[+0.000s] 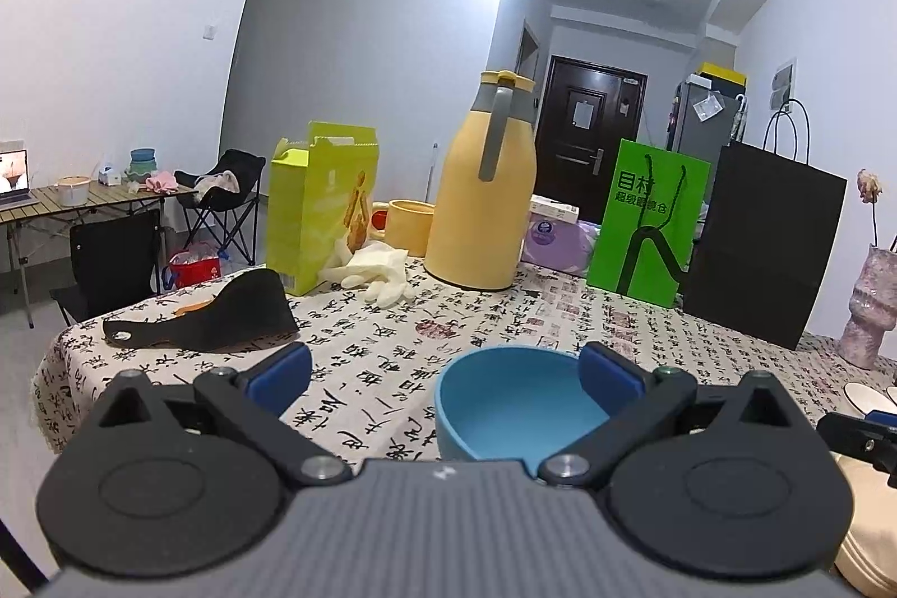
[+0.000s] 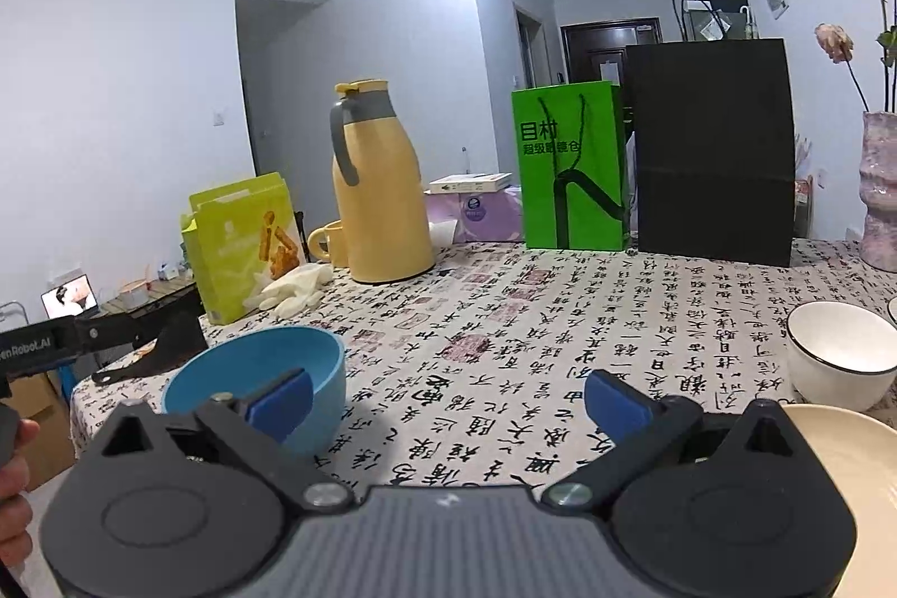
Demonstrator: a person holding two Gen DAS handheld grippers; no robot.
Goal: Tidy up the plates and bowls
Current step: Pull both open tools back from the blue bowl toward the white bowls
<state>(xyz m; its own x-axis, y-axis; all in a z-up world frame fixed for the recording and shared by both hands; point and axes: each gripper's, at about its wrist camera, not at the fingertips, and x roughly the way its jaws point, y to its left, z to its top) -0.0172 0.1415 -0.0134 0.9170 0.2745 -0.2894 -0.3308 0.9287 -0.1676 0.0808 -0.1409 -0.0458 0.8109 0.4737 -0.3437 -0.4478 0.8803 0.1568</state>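
A blue bowl [image 1: 504,407] stands on the calligraphy-print tablecloth [image 1: 392,318]. My left gripper [image 1: 447,371] is open, its jaws spread wide, with the bowl between them, close against the right finger [image 1: 608,374]. My right gripper [image 2: 448,401] is open over bare cloth with nothing between its fingers. In the right wrist view the blue bowl [image 2: 224,379] sits behind its left finger [image 2: 280,402]. A white bowl with a dark rim [image 2: 841,357] and a cream plate [image 2: 841,463] lie at the right. The left gripper's body [image 2: 56,346] shows at the left edge.
A yellow thermos jug [image 1: 482,183], cream mug [image 1: 409,225], snack box [image 1: 314,205], white gloves [image 1: 375,273] and a black flat object [image 1: 224,318] stand further back. A green bag [image 2: 572,166], black bag [image 2: 712,149] and pink vase [image 2: 877,194] line the far side.
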